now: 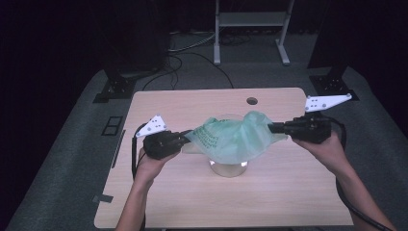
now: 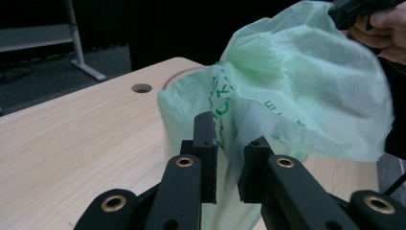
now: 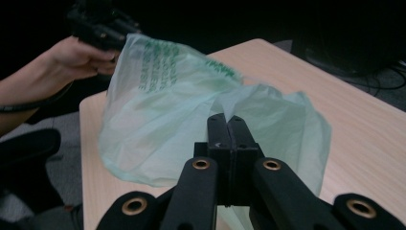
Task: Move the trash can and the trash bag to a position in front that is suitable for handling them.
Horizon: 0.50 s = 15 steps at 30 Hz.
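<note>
Your right gripper (image 3: 228,125) clamped on thin green printed plastic bag (image 1: 234,136). Your left gripper (image 2: 229,152) jaws narrowly parted, bag edge between. Bag draped over clear round container (image 1: 230,168) on counter (image 1: 183,192).

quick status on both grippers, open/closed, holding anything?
Left gripper: jaws slightly apart with an edge of the green plastic bag between them; whether they pinch it cannot be told.
Right gripper: closed on the bag's other edge.

Green print on bag (image 2: 306,91); letters "CK" and "E" legible, words unreadable.
</note>
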### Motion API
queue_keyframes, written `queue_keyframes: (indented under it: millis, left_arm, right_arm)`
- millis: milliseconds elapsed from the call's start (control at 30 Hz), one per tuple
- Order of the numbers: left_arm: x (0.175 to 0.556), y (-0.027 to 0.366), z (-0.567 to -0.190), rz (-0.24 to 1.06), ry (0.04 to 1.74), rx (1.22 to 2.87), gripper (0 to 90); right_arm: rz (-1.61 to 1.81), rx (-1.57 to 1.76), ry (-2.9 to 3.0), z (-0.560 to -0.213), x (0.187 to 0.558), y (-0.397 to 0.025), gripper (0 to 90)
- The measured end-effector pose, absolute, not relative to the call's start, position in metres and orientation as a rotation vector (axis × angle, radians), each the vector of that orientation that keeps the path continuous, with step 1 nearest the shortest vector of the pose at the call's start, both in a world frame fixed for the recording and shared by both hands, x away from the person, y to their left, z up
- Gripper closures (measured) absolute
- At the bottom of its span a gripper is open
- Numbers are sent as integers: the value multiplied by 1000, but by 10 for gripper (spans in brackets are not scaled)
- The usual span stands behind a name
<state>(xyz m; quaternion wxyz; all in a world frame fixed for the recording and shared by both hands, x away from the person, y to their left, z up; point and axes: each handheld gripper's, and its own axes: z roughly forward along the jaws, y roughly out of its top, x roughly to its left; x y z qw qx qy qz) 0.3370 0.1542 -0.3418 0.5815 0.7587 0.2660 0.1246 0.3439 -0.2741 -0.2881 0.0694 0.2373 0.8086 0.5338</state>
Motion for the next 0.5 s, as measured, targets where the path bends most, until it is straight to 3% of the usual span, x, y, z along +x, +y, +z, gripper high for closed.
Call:
queue_keyframes:
  millis: [233, 500]
  left_arm:
    - [361, 152, -341, 281, 688, 1768, 823]
    - [397, 147, -356, 253, 806, 1778, 829]
  right_arm:
    - [1589, 900, 2322, -290, 375, -269, 900]
    - [1485, 1105, 2269, -317, 413, -265, 900]
